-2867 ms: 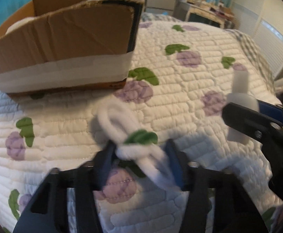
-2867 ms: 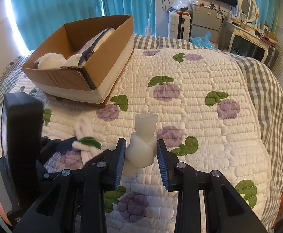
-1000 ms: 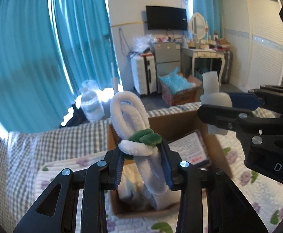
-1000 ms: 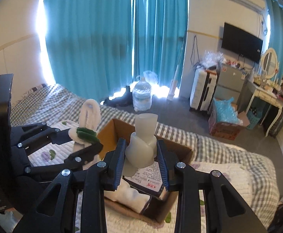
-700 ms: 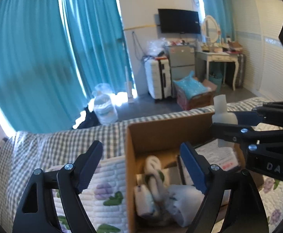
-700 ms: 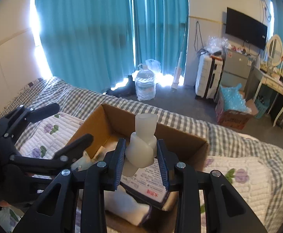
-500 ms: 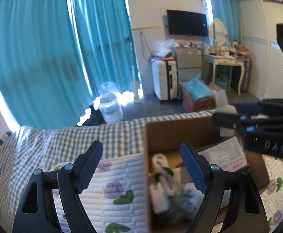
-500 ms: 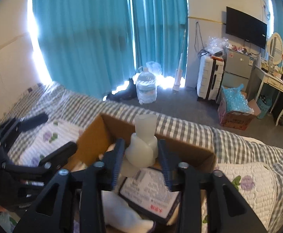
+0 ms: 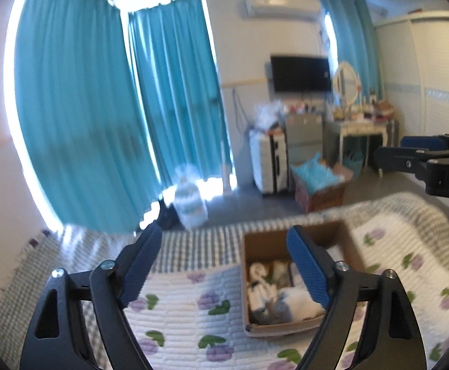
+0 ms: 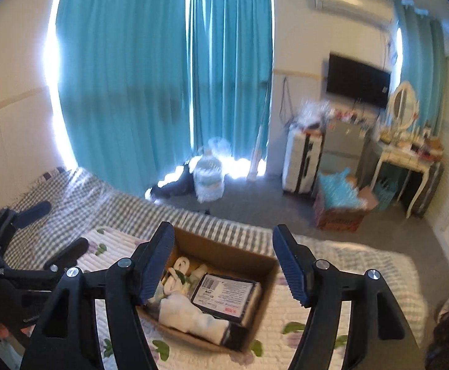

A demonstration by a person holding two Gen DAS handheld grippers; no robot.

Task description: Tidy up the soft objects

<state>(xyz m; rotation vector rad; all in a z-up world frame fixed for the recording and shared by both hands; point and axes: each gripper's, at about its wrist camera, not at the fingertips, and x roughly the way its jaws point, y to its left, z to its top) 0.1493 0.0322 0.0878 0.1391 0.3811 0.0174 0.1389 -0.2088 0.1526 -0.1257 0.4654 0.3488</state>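
A brown cardboard box point(image 10: 249, 256) sits on the quilted bed below both grippers; it also shows in the left wrist view point(image 9: 255, 240). Inside lie rolled white soft items point(image 10: 190, 311), a white and green knotted piece point(image 10: 178, 273) and a dark packet with a white label point(image 10: 224, 293). My right gripper point(image 10: 224, 265) is open and empty, high above the box. My left gripper point(image 9: 224, 265) is open and empty, above the bed left of the box; it also shows at the left of the right wrist view point(image 10: 57, 234).
The bed has a white quilt with purple and green flowers point(image 9: 193, 314) over a grey checked sheet point(image 10: 70, 191). Beyond the bed are teal curtains point(image 10: 162, 77), a water jug point(image 10: 209, 175), a suitcase point(image 10: 301, 160) and a dressing table point(image 10: 409, 151).
Both grippers have let go: first the left dropped the white and green knotted piece into the box, then the right dropped the white roll. Both have risen and pulled back, jaws open.
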